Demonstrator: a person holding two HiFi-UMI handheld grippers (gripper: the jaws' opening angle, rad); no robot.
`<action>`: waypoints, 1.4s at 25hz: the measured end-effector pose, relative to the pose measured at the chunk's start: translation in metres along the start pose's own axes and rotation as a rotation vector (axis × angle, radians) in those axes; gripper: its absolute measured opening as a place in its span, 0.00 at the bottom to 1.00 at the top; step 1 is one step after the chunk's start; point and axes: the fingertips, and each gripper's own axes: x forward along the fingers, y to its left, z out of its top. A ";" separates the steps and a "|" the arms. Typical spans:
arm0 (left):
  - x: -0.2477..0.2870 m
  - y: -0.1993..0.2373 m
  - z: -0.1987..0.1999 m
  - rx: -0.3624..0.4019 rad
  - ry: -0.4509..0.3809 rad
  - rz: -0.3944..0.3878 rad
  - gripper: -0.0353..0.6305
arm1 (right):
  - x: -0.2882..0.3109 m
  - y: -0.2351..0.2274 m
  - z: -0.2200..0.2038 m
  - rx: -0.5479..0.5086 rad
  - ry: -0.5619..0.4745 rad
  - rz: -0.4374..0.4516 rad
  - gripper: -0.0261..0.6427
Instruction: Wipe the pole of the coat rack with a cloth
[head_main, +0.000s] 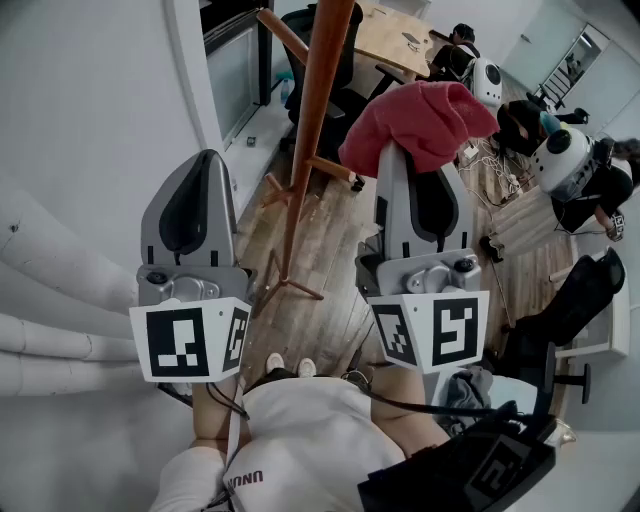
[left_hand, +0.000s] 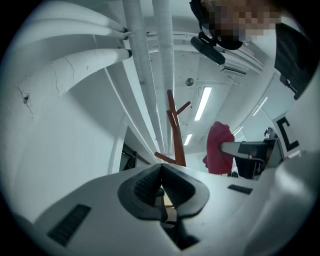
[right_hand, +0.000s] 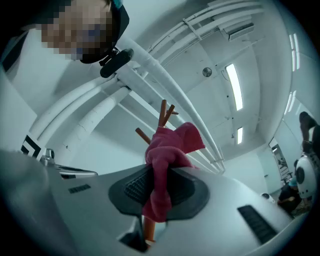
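- Right gripper (right_hand: 159, 176) clamped tight on red cloth (head_main: 425, 115); bunch left free above jaws as wiping pad.
- Left gripper (left_hand: 161, 172) closed, empty, spare.
- Pole (head_main: 318, 90) near cloth.

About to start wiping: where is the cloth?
In the head view, the red cloth is clamped in the right gripper, held up just right of the coat rack's pole.

Coat rack pole (head_main: 312, 100) is placed ahead, between both grippers: left gripper (head_main: 203, 160) to its left, right gripper (right_hand: 157, 187) to its right. Cloth (head_main: 420, 115) is pinched in the right jaws, just right of the pole. Pipes (head_main: 50, 285) are mounted far left.
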 end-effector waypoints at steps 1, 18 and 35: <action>0.000 0.001 0.000 0.000 0.000 0.001 0.07 | 0.001 0.001 0.000 0.000 0.000 0.001 0.14; 0.000 0.009 -0.006 -0.015 0.000 0.005 0.07 | 0.020 0.015 0.006 -0.037 -0.048 0.046 0.14; 0.007 0.018 -0.016 -0.036 0.007 0.004 0.07 | 0.079 0.021 0.018 -0.125 -0.092 0.092 0.14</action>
